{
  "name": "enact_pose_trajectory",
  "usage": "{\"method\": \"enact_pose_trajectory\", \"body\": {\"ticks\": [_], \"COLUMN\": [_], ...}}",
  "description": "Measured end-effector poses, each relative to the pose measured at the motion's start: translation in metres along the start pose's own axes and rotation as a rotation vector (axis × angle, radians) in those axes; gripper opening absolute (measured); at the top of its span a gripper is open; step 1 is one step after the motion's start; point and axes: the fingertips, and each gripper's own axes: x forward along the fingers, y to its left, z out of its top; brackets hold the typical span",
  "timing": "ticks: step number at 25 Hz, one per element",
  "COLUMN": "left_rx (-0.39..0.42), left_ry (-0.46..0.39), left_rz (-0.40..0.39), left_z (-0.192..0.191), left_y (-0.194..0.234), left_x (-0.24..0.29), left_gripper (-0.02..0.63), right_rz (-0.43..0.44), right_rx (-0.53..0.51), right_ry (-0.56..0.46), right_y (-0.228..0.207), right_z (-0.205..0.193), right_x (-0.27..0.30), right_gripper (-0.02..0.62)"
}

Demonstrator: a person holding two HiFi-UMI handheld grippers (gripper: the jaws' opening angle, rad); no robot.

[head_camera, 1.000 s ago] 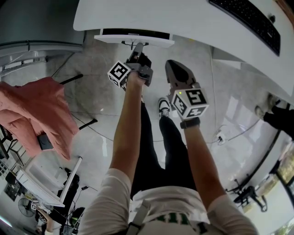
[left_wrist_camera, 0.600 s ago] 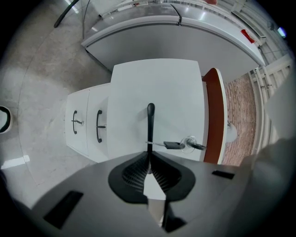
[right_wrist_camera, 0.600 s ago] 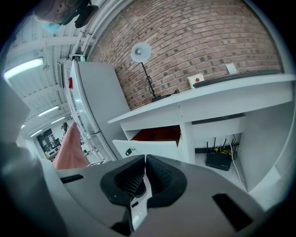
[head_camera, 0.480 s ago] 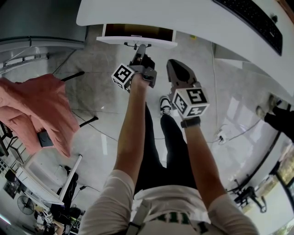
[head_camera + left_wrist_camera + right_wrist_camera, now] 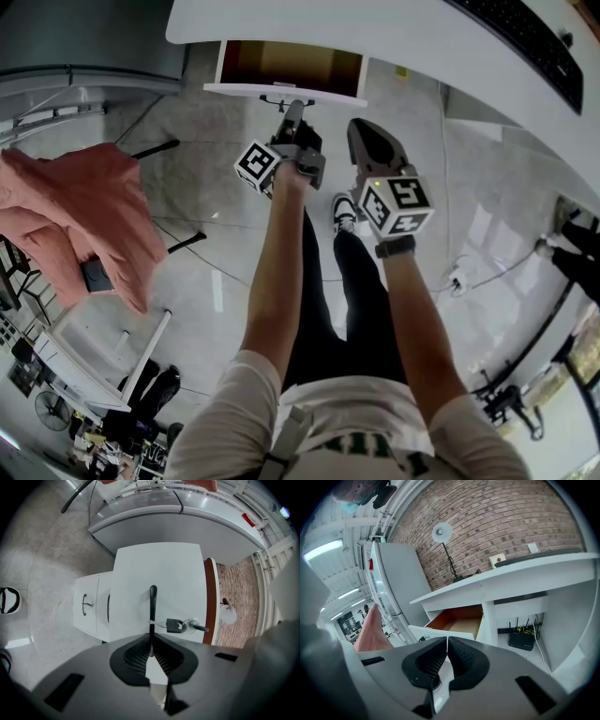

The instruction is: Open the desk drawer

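We look from head view steeply down, drawer (image 5: pixel 291 66) far off at upper centre of frame. Left gripper view: we face drawer front close up, handle (image 5: pixel 153 604) at frame centre. Right gripper view: we sit farther back, facing desk (image 5: pixel 511 580) obliquely. All three share drawer.

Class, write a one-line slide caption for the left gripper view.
Left gripper shut on the black drawer handle, with a key in the white drawer front.

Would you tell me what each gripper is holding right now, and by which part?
The left gripper clamps the drawer by its black handle; the right gripper holds nothing.
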Motion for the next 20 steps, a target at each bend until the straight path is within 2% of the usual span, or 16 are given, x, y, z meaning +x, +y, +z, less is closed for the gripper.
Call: {"method": "enact_pose_trajectory", "body": {"ticks": [13,20], "left_rx": [-0.019,-0.027], "left_ry": [-0.019,-0.038], "left_rz": [0.023,0.05], "left_z": [-0.003,-0.006], "left_y": [0.008,0.028], "left_x": [-0.032,-0.048], "left_gripper": [0.017,0.015], "right_rz": [0.016,0.025], "right_rx": [-0.022,-0.032], "right_ry": [-0.02,-0.025], "right_y": [0.007,0.011], "right_z": [0.001,-0.005], "right_x": [-0.014,-0.021], "right_gripper": [0.006,0.006]}}
